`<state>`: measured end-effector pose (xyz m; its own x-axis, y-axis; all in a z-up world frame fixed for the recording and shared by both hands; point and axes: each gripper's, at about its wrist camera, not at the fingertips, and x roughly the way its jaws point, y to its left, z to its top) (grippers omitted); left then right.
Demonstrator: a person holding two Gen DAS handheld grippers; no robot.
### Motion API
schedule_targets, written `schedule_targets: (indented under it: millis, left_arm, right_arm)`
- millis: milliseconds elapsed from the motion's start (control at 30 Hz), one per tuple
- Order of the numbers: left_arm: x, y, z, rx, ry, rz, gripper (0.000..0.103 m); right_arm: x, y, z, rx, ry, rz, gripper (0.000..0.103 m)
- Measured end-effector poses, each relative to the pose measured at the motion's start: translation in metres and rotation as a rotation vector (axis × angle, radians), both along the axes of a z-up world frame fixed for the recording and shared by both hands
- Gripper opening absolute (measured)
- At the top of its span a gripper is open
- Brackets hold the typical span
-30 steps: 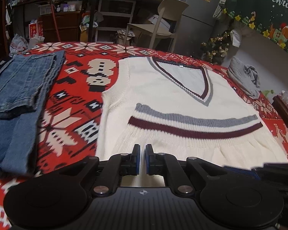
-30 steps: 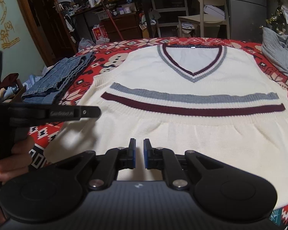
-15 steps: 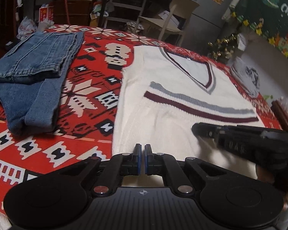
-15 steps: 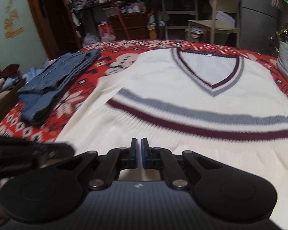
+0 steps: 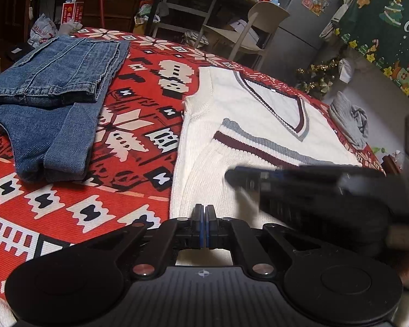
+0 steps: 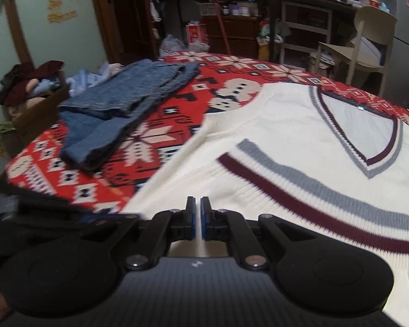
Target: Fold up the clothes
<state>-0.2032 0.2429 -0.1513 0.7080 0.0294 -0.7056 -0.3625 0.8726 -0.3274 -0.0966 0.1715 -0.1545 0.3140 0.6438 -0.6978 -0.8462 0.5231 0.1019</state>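
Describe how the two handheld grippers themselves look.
Both match: the left gripper and right gripper have matte black linkage arms with silver pivot bolts, blue pads on the fingers, round black discs on either side, and a ribbed dark body with a small white logo.

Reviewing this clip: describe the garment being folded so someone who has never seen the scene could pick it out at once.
Start from the red patterned blanket covering the surface. The vest lies flat on its right part, directly ahead of both tools, with folded jeans to its left. It is the only cream knit: sleeveless, V-neck, with grey and maroon stripes across the chest.
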Motion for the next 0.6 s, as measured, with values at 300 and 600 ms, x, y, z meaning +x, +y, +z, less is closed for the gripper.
schedule_targets:
  millis: [300,600]
  left_arm:
    - [-0.003,0.004,-0.001,-0.025,-0.011,0.010,0.003]
    - [-0.006,0.008,-0.002,-0.034,-0.011,0.025,0.002]
  right_arm:
    - [0.004,0.005,0.004,0.016,0.046,0.015,0.003]
    - [0.011,0.022,-0.004,-0.002,0.016,-0.001,0.000]
